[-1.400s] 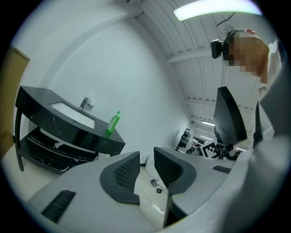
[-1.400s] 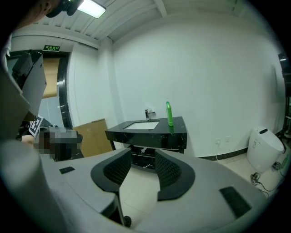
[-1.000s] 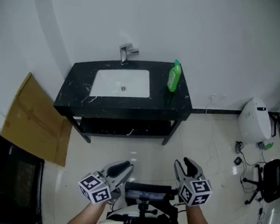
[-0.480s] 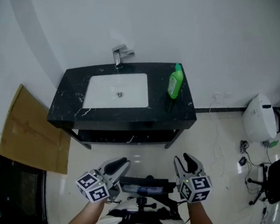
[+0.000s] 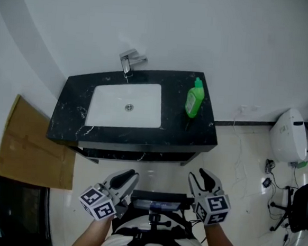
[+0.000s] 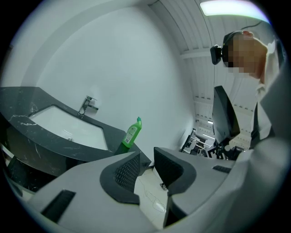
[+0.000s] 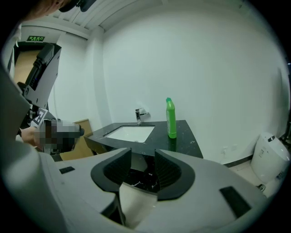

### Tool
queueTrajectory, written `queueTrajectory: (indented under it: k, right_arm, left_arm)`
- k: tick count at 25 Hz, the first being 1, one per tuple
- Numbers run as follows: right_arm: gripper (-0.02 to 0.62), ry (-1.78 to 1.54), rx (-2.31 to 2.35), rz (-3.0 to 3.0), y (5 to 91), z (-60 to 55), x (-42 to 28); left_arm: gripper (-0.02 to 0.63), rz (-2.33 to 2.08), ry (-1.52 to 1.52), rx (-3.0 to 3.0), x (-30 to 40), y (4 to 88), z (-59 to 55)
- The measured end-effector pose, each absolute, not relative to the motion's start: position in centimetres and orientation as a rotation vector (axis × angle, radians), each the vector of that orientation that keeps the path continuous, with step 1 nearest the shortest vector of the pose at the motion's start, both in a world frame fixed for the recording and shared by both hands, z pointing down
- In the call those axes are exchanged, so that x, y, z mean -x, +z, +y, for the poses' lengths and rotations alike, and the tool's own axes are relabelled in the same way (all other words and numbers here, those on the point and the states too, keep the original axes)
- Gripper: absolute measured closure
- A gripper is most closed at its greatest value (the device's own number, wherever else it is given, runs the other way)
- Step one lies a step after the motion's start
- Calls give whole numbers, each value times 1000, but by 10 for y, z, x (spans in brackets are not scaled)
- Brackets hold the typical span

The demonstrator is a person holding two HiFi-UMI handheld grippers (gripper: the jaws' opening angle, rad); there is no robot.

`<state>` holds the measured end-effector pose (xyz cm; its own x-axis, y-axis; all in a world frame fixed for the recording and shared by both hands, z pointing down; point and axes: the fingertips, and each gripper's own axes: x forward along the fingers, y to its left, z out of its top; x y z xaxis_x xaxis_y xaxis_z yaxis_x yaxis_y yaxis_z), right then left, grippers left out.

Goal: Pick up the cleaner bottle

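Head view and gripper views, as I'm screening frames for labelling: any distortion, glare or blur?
Head view: sharp, evenly lit, faint glare on the floor. Left gripper view: fisheye bends the countertop, ceiling light blown out. Right gripper view: fisheye, dark corners, cleaner bottle crisp.

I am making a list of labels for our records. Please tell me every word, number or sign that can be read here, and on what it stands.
No text here can be read with certainty.
Bottle label: print too small to read.
Green sign, up near the ceiling in the right gripper view: blurred, unreadable.
Left cube and right cube: black square patterns only, no words.
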<state>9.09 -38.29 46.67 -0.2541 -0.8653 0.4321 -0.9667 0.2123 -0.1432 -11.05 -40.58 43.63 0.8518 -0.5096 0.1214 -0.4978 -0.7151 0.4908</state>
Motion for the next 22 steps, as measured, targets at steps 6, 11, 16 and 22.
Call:
queueTrajectory:
  k: [6,11,16,22]
  right_arm:
    - [430,558,-1798,-2180,465,-414,-86]
    - [430,550,-1856,-2155,458,-440,-71]
    - [430,545,-1892,-2115,459,-464,-57]
    - [430,562,-1940,-2067,460,-474,-59]
  left_arm:
    - [508,-674,-11,-2511,116,439,-442]
    - [508,-599,9,-2534,128,436,-472]
    - [507,-526,21,-2556,141,435,-497]
    - [508,-488,34,-2544,146,441,-512]
